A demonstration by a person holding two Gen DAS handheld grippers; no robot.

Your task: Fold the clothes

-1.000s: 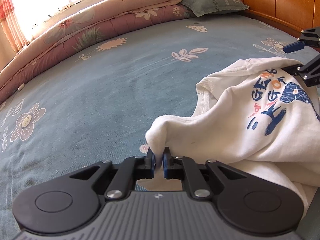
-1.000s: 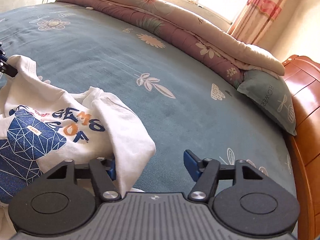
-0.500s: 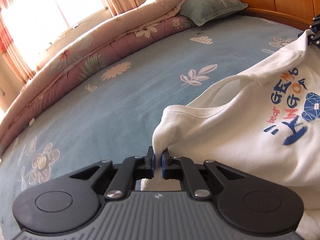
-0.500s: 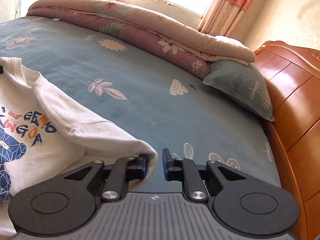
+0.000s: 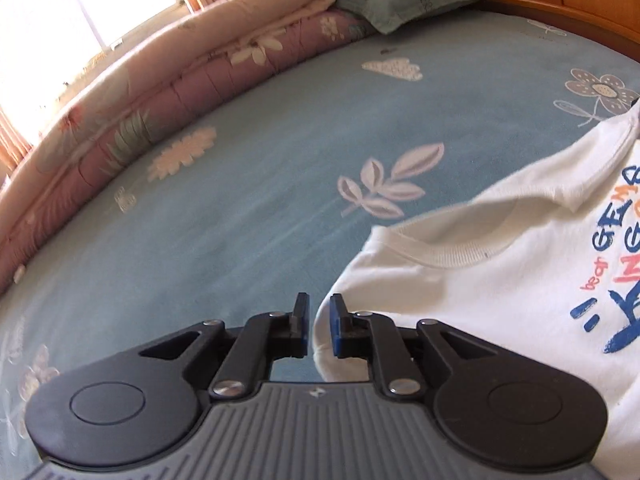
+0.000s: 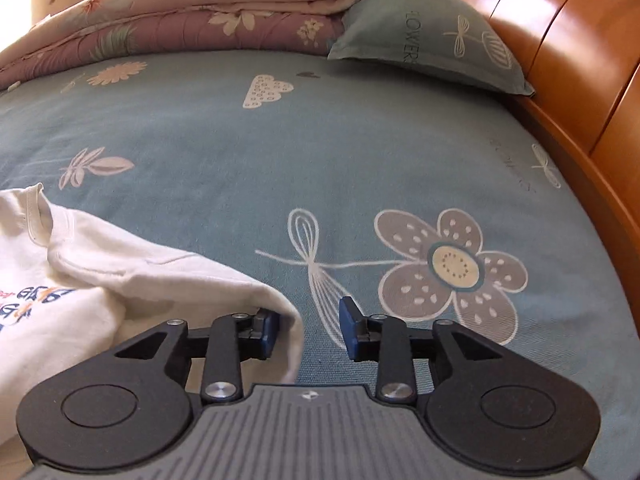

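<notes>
White printed cotton T-shirt (image 5: 500,292) spread on blue floral bed sheet (image 5: 248,200): soft, light, limp. Left tool (image 5: 319,322) slightly parted, right tool (image 6: 307,330) wide; neither grips. Take hold at shoulder seams.

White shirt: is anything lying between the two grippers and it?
Nothing visible. Shirt cloth sits right between the open fingers of the left gripper and of the right gripper; around it only the bedsheet shows.

Shirt (image 5: 500,292) lies on bed sheet (image 5: 240,208), between left gripper (image 5: 319,326) and right gripper (image 6: 307,330). Rolled quilt (image 6: 200,24) along far edge of bed. Pillow (image 6: 432,40) beside quilt, against headboard (image 6: 560,64).
</notes>
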